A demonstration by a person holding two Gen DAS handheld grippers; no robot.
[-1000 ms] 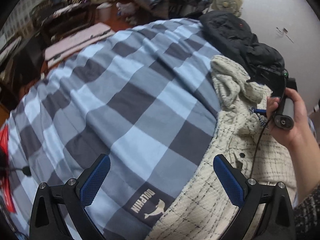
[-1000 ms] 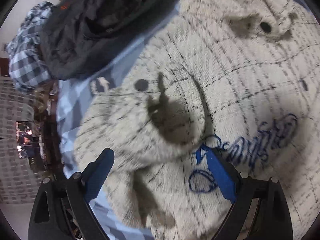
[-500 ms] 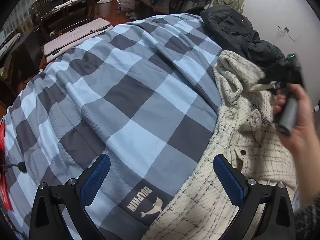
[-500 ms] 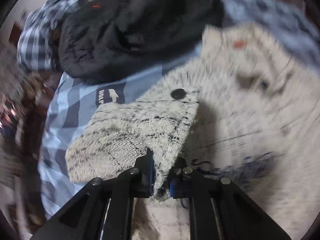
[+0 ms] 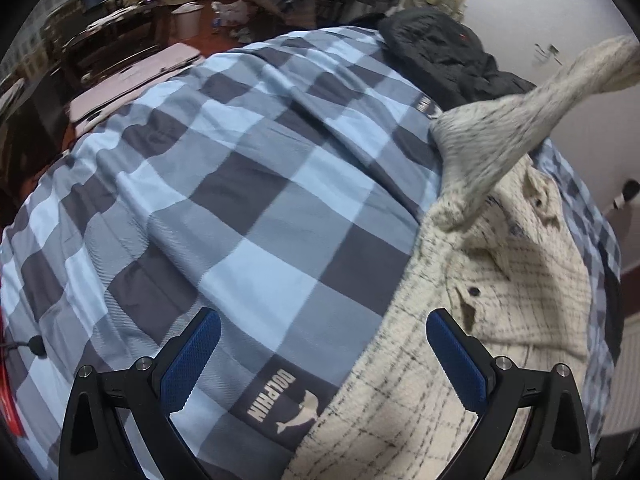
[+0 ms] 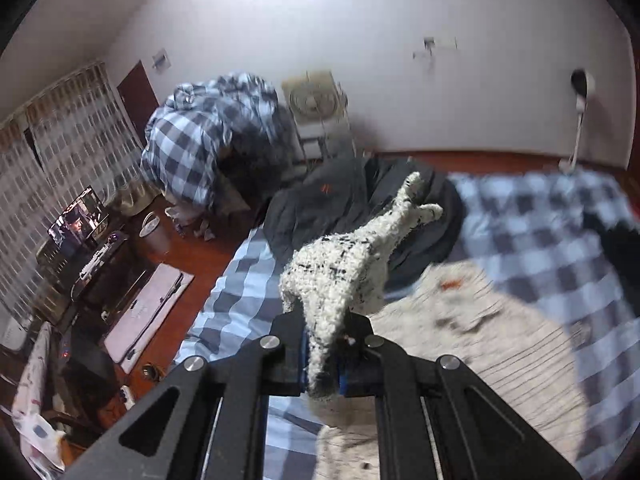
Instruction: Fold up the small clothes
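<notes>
The bed (image 5: 248,184), spread with a blue-and-grey checked cover that filled most of the left wrist view, carried the one garment in play: a cream tweed jacket (image 5: 516,280) with thin dark check lines, lying along the right side of that frame from the lower edge up past the middle. It lay mostly flat but rumpled, front up with dark buttons showing, and no finished fold was visible, so the folding looked barely begun, with everything from the sleeves to the body left to do. A black jacket (image 5: 440,52) lay heaped at the far end of the bed, toward the upper right of the left wrist view, touching or just beside the cream one, and a bundle of checked bedding (image 6: 208,136) sat on the floor beyond, at the upper left of the right wrist view. The sleeve (image 5: 516,120) of the cream jacket was lifted off the bed and stretched toward the upper right corner of the left wrist view, blurred, its base attached at the shoulder. The right claw (image 6: 325,364), at the lower centre of its own view, was clamped fully shut on the cuff end of that sleeve, the wool bunched between its pads and standing up in front of the lens. The left claw (image 5: 320,360) hung spread wide over the jacket's lower edge and the bed cover, gripping and touching nothing.
</notes>
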